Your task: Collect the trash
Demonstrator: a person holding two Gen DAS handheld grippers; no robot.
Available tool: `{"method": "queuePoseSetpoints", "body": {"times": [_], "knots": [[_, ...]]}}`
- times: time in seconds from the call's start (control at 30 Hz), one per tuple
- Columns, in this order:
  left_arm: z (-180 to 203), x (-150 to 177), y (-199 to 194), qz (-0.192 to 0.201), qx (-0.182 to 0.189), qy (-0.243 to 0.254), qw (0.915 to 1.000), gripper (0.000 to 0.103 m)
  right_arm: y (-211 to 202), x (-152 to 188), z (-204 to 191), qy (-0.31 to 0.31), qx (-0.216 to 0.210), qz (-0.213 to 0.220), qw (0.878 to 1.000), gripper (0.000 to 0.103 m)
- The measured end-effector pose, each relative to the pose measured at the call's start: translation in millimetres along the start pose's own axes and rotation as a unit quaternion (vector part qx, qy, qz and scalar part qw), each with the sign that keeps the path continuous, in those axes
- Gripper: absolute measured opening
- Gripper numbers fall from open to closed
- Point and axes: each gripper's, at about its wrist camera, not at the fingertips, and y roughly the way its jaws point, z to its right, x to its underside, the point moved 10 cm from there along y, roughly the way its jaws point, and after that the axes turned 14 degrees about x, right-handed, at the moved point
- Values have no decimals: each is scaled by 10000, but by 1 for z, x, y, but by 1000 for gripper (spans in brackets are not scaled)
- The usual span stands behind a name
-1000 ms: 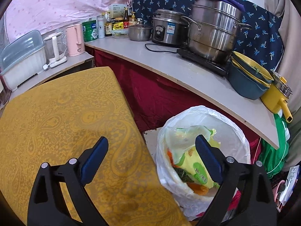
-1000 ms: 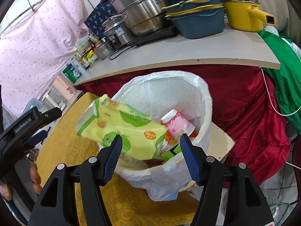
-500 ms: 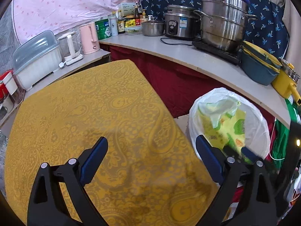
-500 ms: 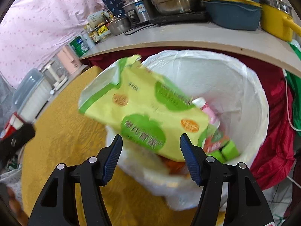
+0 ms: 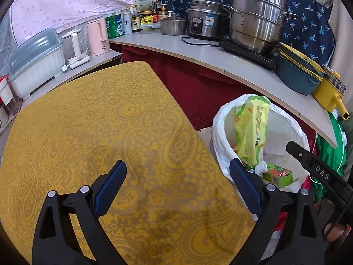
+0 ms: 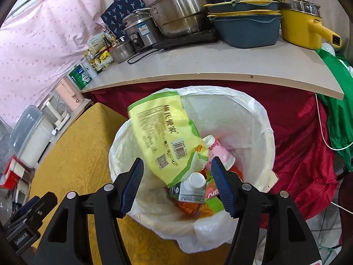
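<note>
A white-lined trash bin (image 6: pixel 253 114) stands on the floor beside the yellow table. A yellow-green snack bag (image 6: pixel 161 137) leans inside it against the near-left wall, its top above the rim. Below it lie a pink cup (image 6: pixel 220 154), a white-capped bottle (image 6: pixel 196 180) and a green carton (image 5: pixel 278 174). My right gripper (image 6: pixel 176 161) hovers open just over the bin, its pads clear of the bag. My left gripper (image 5: pixel 176 165) is open and empty over the table's cloth (image 5: pixel 88 121), left of the bin (image 5: pixel 222 119) and the bag (image 5: pixel 251 128).
A curved counter (image 5: pixel 198 53) behind the bin carries steel pots (image 5: pixel 256 26), a rice cooker (image 5: pixel 205 22), blue basins (image 5: pixel 295 72) and a yellow pot (image 5: pixel 328 92). A red cloth (image 6: pixel 297 132) hangs below it. A pink kettle (image 5: pixel 98 35) and dish rack (image 5: pixel 35 66) stand far left.
The snack bag has dropped from in front of my right gripper into the bin and turned over. My left gripper has swung left, from over the bin to over the table.
</note>
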Motion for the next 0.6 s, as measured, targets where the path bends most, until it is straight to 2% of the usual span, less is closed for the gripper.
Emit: {"method": "queuePoseSetpoints", "body": {"times": [0.2, 0.6], "knots": [[12, 12, -13, -46, 114, 85, 9999, 91, -28, 10, -1, -84, -70, 65, 9999, 62], [33, 31, -39, -148, 190, 229, 9994, 95, -82, 33, 6, -320, 9, 164, 9994, 76]]}}
